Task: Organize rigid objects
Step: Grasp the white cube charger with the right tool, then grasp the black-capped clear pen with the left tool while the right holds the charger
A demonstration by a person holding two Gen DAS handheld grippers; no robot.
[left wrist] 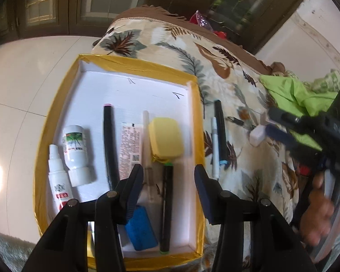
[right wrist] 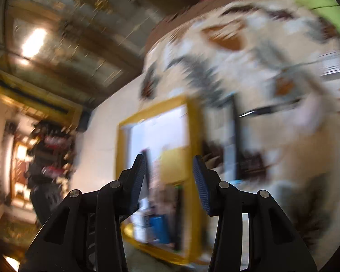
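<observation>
The left gripper (left wrist: pixel 168 172) hangs spread and empty over the tray (left wrist: pixel 198 122); the right gripper (right wrist: pixel 170 165) gapes empty too — next, judging, the pens (left wrist: pixel 221 133) at three o'clock.

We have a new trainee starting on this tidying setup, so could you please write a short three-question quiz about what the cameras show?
1. True or false: the yellow sponge lies inside the gold-rimmed tray.
2. Multiple choice: where is the white eraser? A) in the tray B) on the leaf-print cloth, outside the tray C) held in the left gripper
3. Fill in: the jaws of the right gripper are ____ and hold nothing.

Key
1. True.
2. B; it lies to the right of the tray, beyond the black marker and white pen.
3. Open.
</observation>
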